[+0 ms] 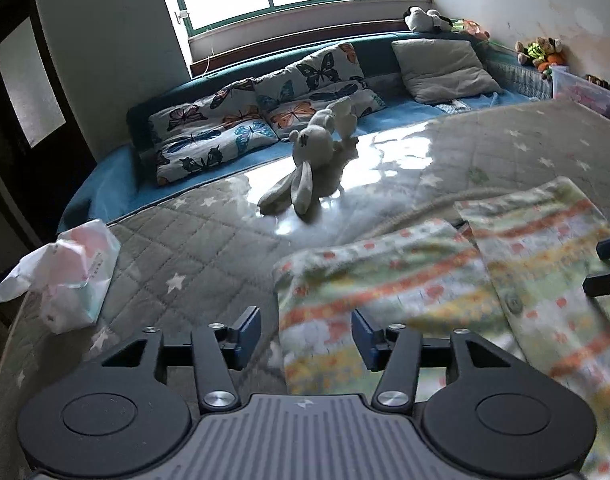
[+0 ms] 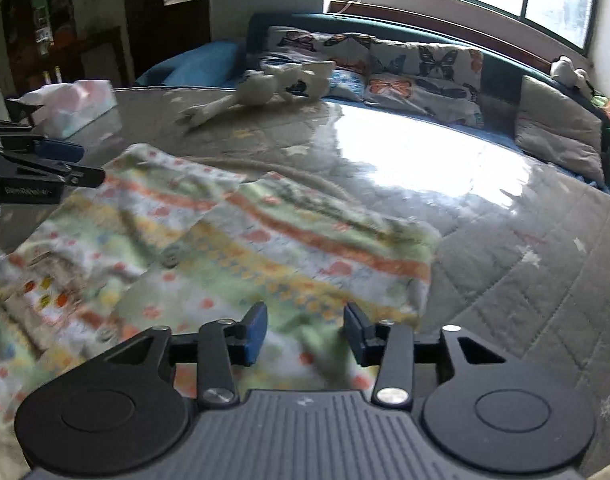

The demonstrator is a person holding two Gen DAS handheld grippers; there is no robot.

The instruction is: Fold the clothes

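A pastel striped garment (image 1: 405,272) with buttons lies spread and partly folded on the grey star-quilted bedspread (image 1: 185,248). My left gripper (image 1: 307,328) hovers over the garment's left edge, jaws open, pads clear of the cloth. In the right wrist view the same garment (image 2: 265,240) fills the middle, and my right gripper (image 2: 305,328) stands open above its near edge with nothing pinched. The left gripper (image 2: 45,160) shows at that view's left border. The right gripper (image 1: 609,272) pokes in at the right border of the left wrist view.
A white plush rabbit (image 1: 313,152) lies beyond the garment. A soft tissue pack (image 1: 73,272) sits at the bed's left edge. Butterfly pillows (image 1: 225,128) and a grey cushion (image 1: 441,68) line the headboard under the window. Glare covers the quilt's middle (image 2: 405,172).
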